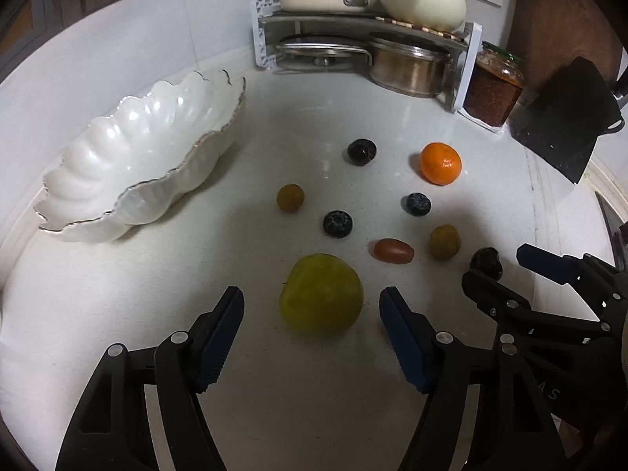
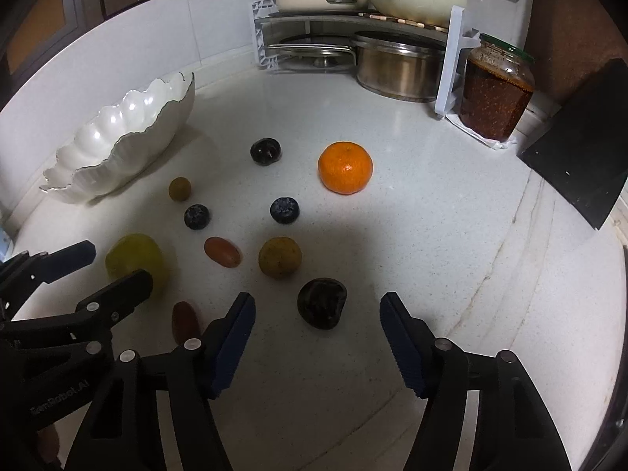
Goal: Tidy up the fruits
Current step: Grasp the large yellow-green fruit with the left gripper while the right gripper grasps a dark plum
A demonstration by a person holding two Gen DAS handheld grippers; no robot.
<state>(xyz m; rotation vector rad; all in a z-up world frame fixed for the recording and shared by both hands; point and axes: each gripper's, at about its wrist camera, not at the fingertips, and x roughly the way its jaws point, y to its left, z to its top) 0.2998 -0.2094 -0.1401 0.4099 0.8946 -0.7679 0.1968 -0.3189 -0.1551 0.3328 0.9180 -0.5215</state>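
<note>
Ten or so fruits lay loose mid-worktop [image 2: 451,235]; none in the scalloped white dish [image 1: 129,165] by the left rear edge yet, so the sorting looked barely begun. Left hand-held gripper [image 1: 312,310] stood open w/ its pads either side of the green plum [image 1: 321,293], not touching. Right hand-held gripper [image 2: 317,314] was open too, bracketing a dark wrinkled fruit [image 2: 322,303], apart from it. Mandarin [image 2: 345,167], blueberries etc. all left to move.
</note>
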